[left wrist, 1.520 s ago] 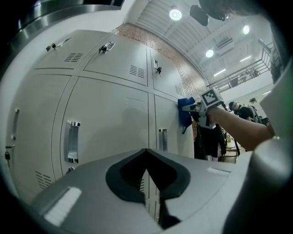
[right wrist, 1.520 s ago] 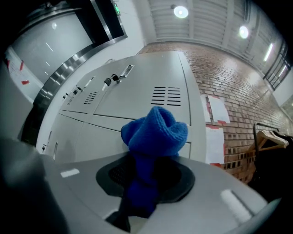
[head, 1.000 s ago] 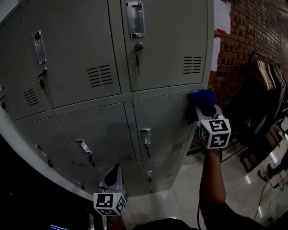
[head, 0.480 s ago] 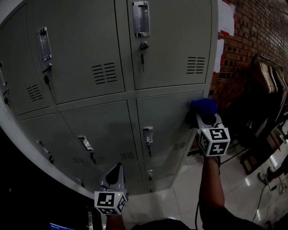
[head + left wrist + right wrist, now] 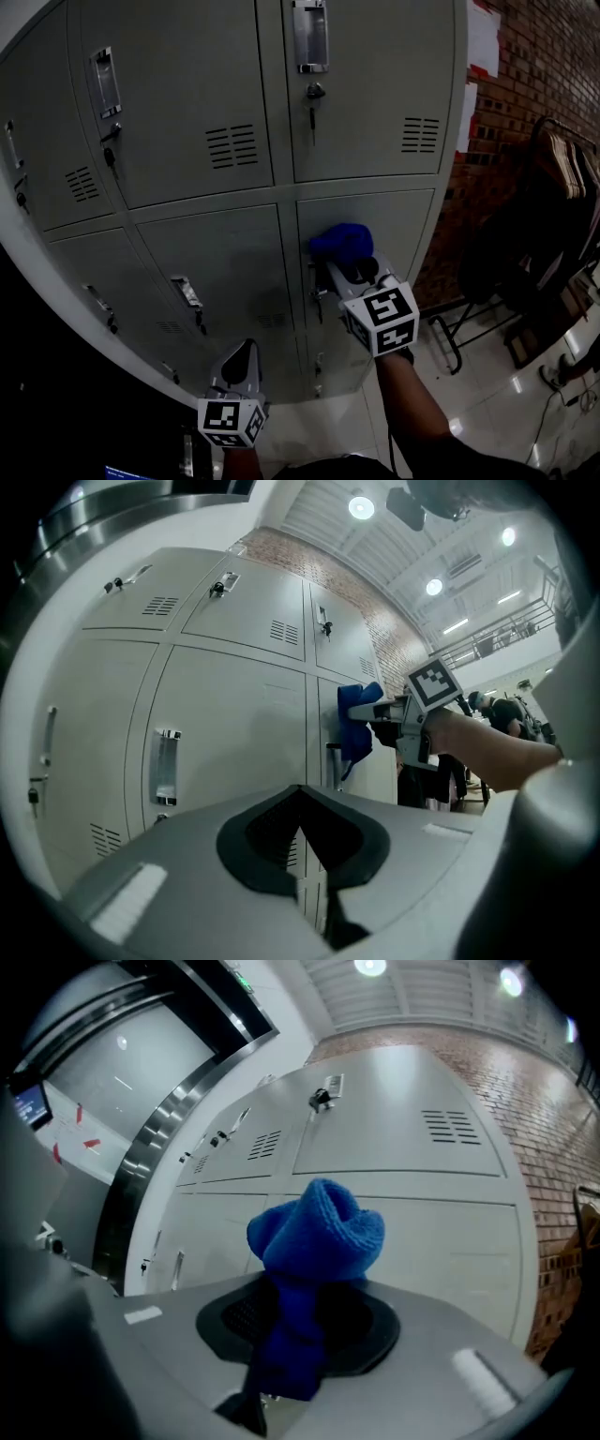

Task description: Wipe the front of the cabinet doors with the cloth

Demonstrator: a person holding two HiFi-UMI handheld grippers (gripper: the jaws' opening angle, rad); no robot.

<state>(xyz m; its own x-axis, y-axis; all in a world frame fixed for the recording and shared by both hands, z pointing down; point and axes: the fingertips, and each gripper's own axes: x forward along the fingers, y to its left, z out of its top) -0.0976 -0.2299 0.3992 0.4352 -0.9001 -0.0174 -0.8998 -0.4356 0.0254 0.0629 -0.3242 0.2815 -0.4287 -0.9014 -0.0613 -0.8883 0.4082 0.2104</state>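
Note:
A grey metal locker cabinet (image 5: 206,141) with several doors fills the head view. My right gripper (image 5: 349,263) is shut on a bunched blue cloth (image 5: 339,241), which presses on the left part of the lower-right door (image 5: 394,225), close to that door's handle (image 5: 317,292). In the right gripper view the blue cloth (image 5: 314,1241) sticks out between the jaws toward the door (image 5: 441,1251). My left gripper (image 5: 237,361) hangs low in front of the bottom doors, shut and empty. From the left gripper view the cloth (image 5: 356,724) and the right gripper (image 5: 398,714) show against the doors.
Each door has a handle (image 5: 310,36), a keyed lock (image 5: 314,94) and vent slots (image 5: 420,134). A brick wall (image 5: 534,75) stands right of the cabinet. A rack with hangers (image 5: 562,178) stands on the glossy tiled floor (image 5: 487,394).
My right gripper has swept the blue cloth leftward and slightly down across the lower-right door, from its right edge to near its handle. The left gripper has stayed put.

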